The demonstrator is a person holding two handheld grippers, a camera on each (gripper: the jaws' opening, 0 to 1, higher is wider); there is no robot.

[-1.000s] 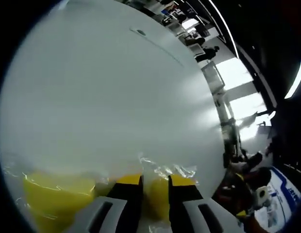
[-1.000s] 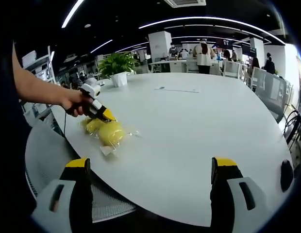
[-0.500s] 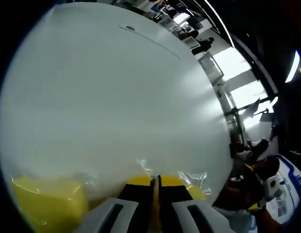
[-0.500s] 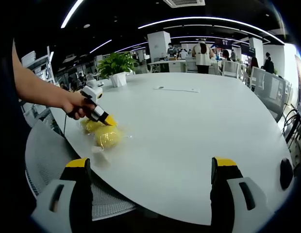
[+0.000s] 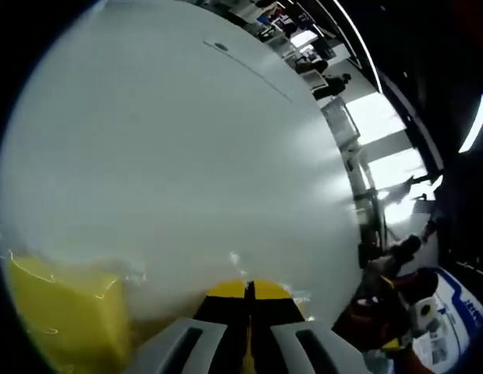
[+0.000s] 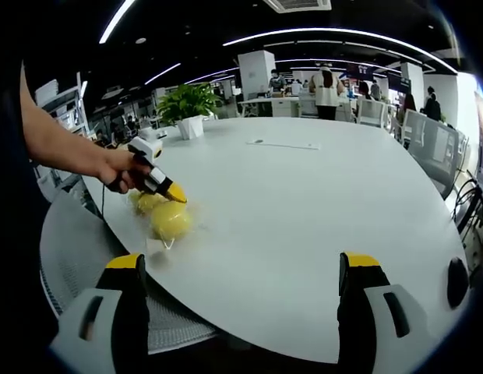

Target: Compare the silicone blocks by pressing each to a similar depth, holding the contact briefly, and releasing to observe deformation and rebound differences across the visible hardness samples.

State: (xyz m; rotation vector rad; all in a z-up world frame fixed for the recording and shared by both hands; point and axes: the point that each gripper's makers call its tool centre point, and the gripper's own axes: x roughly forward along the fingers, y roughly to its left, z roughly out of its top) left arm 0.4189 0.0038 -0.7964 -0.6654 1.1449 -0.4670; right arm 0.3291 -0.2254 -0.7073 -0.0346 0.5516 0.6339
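left tongs (image 5: 248,290): jaws pressed together, yellow tips meeting, no block seen between them. a bagged yellow silicone block (image 5: 58,312) lies just beside them on the white desk (image 5: 171,156). in the right gripper view a hand (image 6: 117,167) holds the left tongs at two yellow blocks (image 6: 165,216) in clear wrap near the desk's edge. right tongs (image 6: 248,269): jaws wide apart, holding nothing, well apart from the blocks. potted plant (image 6: 187,105) at far side.

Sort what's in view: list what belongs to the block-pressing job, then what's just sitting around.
Job:
yellow silicone blocks in clear wrap
left gripper, jaws together above the blocks
right gripper, jaws wide apart, off the blocks
white table they lie on

Lying about:
potted plant
mesh chair
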